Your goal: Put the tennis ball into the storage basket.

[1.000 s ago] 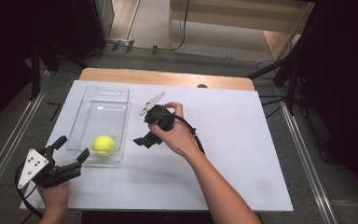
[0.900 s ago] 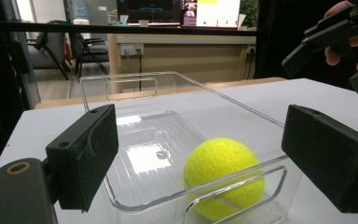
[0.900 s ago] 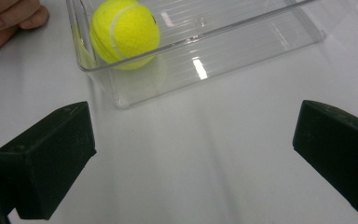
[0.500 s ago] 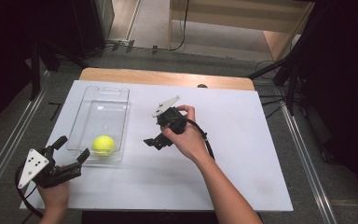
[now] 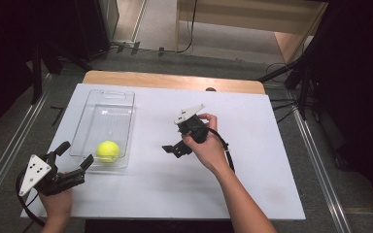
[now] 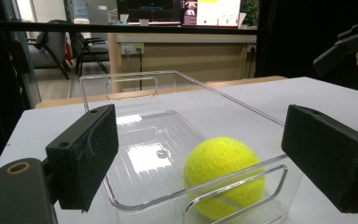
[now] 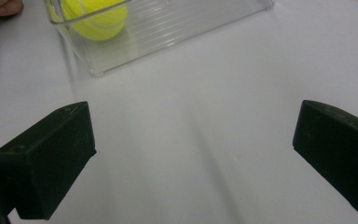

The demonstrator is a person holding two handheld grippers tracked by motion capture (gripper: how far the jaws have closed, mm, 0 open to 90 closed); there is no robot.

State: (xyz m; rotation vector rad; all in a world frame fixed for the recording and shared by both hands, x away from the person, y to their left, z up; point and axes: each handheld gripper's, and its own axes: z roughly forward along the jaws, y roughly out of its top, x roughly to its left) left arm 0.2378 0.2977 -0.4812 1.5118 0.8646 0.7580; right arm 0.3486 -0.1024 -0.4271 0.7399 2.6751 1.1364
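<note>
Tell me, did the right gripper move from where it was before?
Yes. The right gripper has slid rightward, away from the clear bin.

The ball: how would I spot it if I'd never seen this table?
Find the white table, then the clear plastic tray on its left side. The tennis ball lies inside at the near end, the tray's sole content and the one bright yellow-green thing.

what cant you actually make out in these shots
- Tennis ball: top cut off by the upper edge in the right gripper view.
- Tennis ball's underside: blurred behind the clear bin wall in the left gripper view.
- Right tool: partly covered by the hand in the high view.
</note>
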